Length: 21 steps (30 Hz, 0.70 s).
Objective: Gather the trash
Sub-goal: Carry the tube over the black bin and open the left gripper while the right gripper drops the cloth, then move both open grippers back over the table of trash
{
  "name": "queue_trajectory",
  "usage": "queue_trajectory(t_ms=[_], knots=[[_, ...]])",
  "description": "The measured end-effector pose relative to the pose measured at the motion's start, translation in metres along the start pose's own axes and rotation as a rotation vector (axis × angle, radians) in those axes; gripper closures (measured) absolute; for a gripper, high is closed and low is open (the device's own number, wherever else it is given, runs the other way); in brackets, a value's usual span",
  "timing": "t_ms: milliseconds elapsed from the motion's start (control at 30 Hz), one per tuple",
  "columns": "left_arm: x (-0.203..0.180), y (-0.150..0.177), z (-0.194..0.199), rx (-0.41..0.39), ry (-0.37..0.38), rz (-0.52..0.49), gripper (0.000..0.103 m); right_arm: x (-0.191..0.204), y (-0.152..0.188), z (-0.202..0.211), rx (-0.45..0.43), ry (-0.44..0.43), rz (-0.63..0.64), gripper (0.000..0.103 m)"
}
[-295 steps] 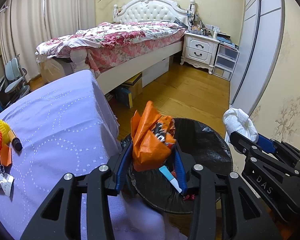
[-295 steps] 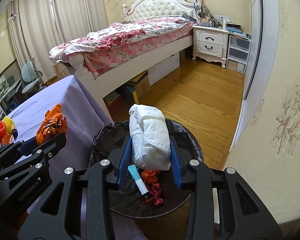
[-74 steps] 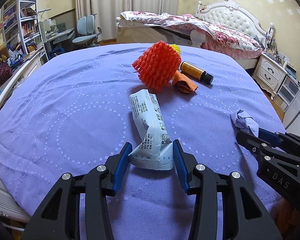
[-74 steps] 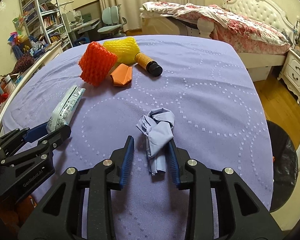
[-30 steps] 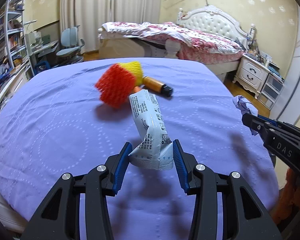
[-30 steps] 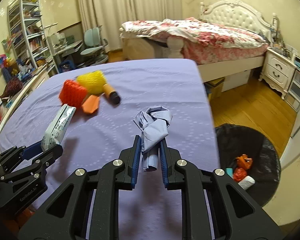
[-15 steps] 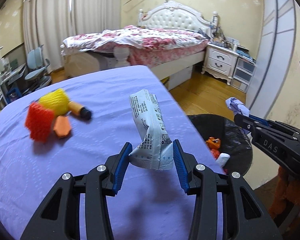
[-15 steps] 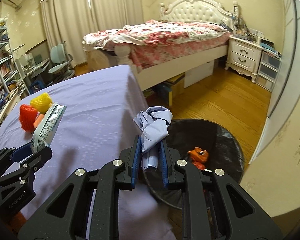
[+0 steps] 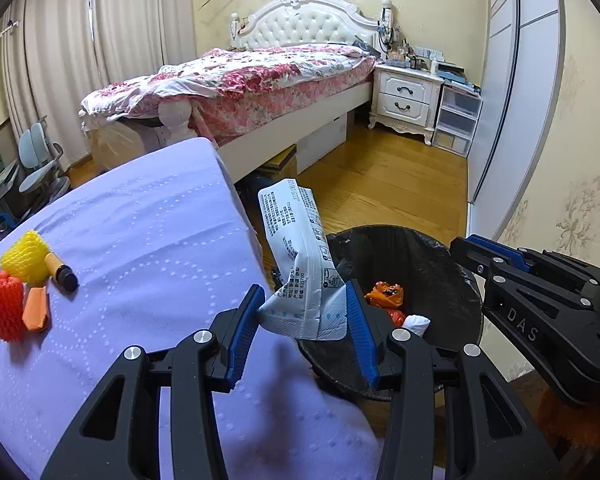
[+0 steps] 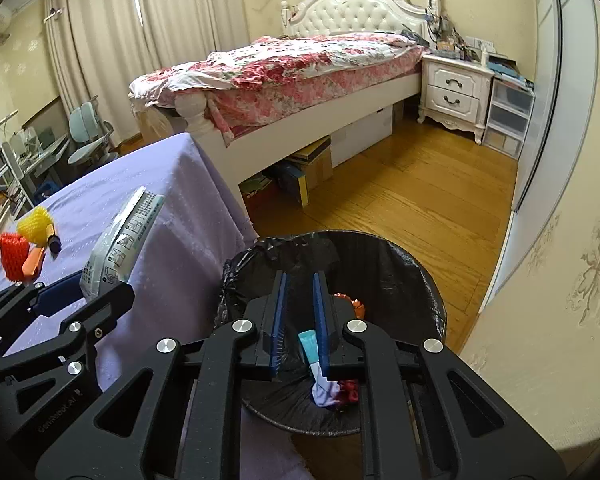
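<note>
My left gripper (image 9: 302, 322) is shut on a white printed wrapper (image 9: 298, 256) and holds it at the table's edge, beside the black-lined trash bin (image 9: 440, 264). The wrapper also shows in the right wrist view (image 10: 120, 246). My right gripper (image 10: 299, 312) is open and empty, right above the bin (image 10: 400, 264). A purple crumpled tissue (image 10: 324, 394) lies in the bin with orange trash (image 9: 384, 294), red scraps and a teal stick (image 10: 309, 346). The right gripper shows from the side in the left wrist view (image 9: 466, 248).
On the purple tablecloth (image 9: 140, 240) lie a red foam net (image 9: 2, 310), a yellow foam net (image 9: 26, 256), a brown bottle (image 9: 62, 274) and an orange scrap (image 9: 36, 312). A bed (image 9: 260, 80), nightstand (image 9: 406, 100) and wood floor (image 10: 400, 200) lie beyond.
Both grippers have swung from the table towards the bin. The right gripper has opened and the purple tissue has dropped into the bin. The left gripper still holds the wrapper.
</note>
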State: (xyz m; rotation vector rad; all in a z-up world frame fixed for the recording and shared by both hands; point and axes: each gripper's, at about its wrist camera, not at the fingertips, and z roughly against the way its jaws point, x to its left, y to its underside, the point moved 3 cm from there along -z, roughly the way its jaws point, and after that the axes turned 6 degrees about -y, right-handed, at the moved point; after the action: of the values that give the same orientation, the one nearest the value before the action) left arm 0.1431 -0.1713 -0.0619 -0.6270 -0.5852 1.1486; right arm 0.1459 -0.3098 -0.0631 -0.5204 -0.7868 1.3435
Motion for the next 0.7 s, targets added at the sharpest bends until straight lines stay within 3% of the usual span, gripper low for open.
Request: queue_trajectory(t_ms=[333,400,500,633,700], knots=[[-0.016,0.0,-0.01,0.028,0.022,-0.037,0.058,-0.029,0.002,-0.003,-0.004,0.026,-0.074,0.088],[-0.018,0.001,-0.011,0.029,0.017,-0.039,0.045,-0.032,0.002,-0.003,-0.002,0.032,-0.081,0.088],[-0.015,0.0,-0.01,0.028,0.024,-0.021,0.037,-0.037,0.006,-0.004,0.007,0.04,-0.101,0.088],[-0.01,-0.002,-0.009,0.029,0.028,0.014,0.032,-0.04,0.008,-0.004,0.014,0.043,-0.109,0.086],[-0.006,-0.002,-0.007,0.028,0.019,0.027,0.031,-0.036,0.009,-0.004,0.013,0.042,-0.106,0.079]])
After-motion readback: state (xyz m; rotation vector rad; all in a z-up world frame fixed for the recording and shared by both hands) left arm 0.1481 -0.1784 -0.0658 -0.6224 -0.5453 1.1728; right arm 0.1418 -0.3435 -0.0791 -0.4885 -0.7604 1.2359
